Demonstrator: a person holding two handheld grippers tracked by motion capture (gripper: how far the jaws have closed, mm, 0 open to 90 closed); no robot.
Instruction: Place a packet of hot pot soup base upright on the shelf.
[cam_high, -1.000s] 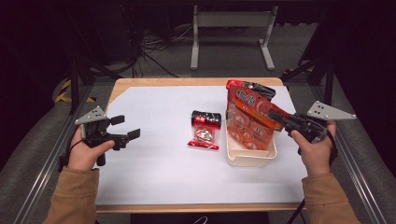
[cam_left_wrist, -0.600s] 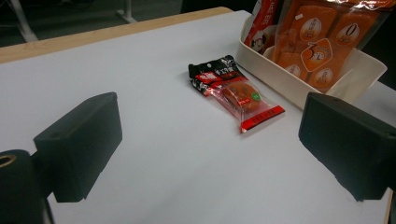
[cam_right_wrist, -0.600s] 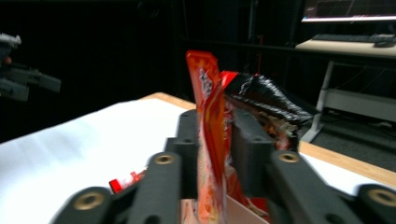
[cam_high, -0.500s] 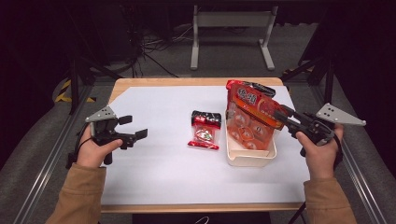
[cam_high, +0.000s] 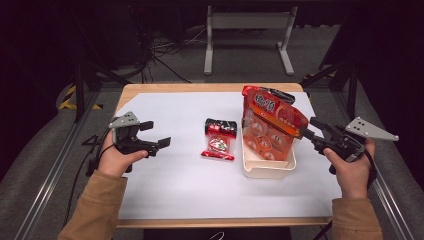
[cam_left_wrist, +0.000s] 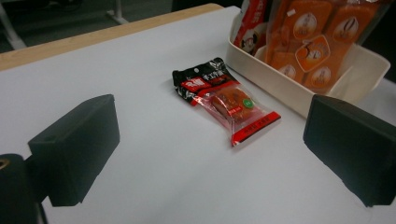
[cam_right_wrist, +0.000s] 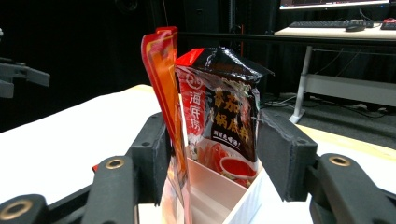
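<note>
The orange snack bag (cam_high: 270, 127) stands upright in the white bin (cam_high: 267, 167) at the table's right, so draw your right gripper (cam_high: 306, 131), whose jaws have just been opening off its edge, straight back without tipping it. The small red packet (cam_high: 218, 142) lies flat just left of the bin; bring your left gripper (cam_high: 159, 134), jaws apart and empty, squarely over it.

Dark room, grey carpet floor (cam_high: 240, 60)
</note>
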